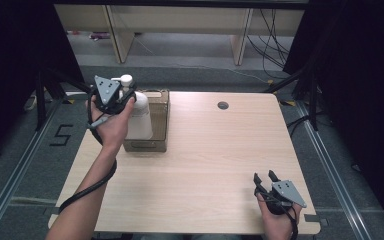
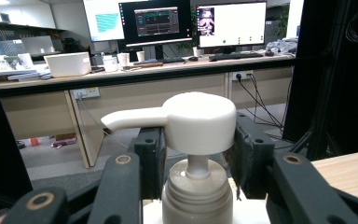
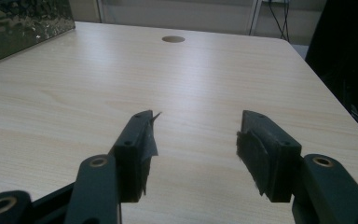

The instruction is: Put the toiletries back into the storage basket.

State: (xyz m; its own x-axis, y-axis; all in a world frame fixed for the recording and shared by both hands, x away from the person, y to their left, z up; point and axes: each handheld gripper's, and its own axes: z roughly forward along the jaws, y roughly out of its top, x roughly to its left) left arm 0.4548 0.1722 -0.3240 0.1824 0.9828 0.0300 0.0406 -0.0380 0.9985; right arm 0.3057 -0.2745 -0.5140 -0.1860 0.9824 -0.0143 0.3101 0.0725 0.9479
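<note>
A white pump bottle point(image 1: 140, 117) stands upright over an open brown box point(image 1: 159, 120) at the table's far left. Whether its base rests inside the box I cannot tell. My left gripper point(image 1: 125, 95) is shut on the bottle just under its pump head point(image 1: 126, 79). In the left gripper view the jaws of the left gripper point(image 2: 198, 154) press on both sides of the pump bottle point(image 2: 198, 121), whose spout points left. My right gripper point(image 1: 264, 176) rests near the table's front right corner. The right gripper point(image 3: 193, 140) is open, with bare tabletop between its pads.
The light wooden table point(image 1: 215, 150) has a round cable hole point(image 1: 223, 105) near its far edge, and the cable hole point(image 3: 173, 39) lies straight ahead in the right gripper view. The box's dark side point(image 3: 23, 23) stands at that view's upper left. Desks and monitors stand beyond the table.
</note>
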